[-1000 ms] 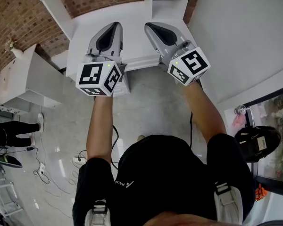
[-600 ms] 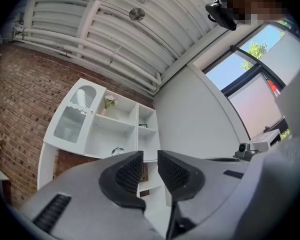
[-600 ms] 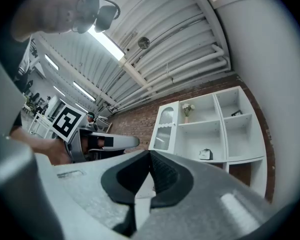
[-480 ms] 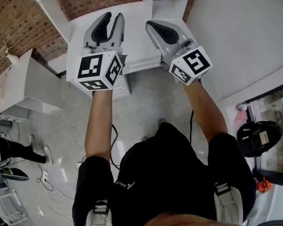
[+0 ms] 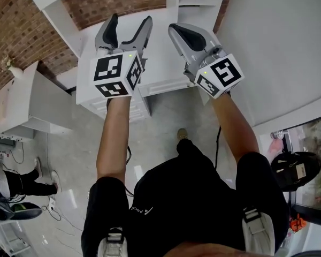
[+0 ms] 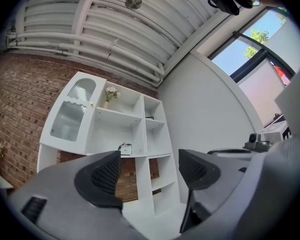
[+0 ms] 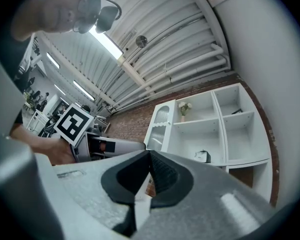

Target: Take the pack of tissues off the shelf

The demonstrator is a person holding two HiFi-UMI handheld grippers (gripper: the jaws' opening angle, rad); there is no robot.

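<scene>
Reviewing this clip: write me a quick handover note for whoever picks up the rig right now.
Left tongs: opening, nothing between them, pointed toward the shelf unit.
Right tongs: shut, empty.
Pack of tissues: sits on a middle shelf, untouched, apart from both tongs.
Done: nothing yet.
Left: reach in, close on the pack, lift it off the shelf.

The right gripper (image 7: 150,154) has black pads (image 7: 166,176) of finely ribbed matt rubber set in a speckled grey plastic shell. Past the fingertips, the tall white shelf unit (image 7: 197,122) looks smooth and satin-painted. The red brick wall (image 7: 135,120) beside it is rough.
</scene>
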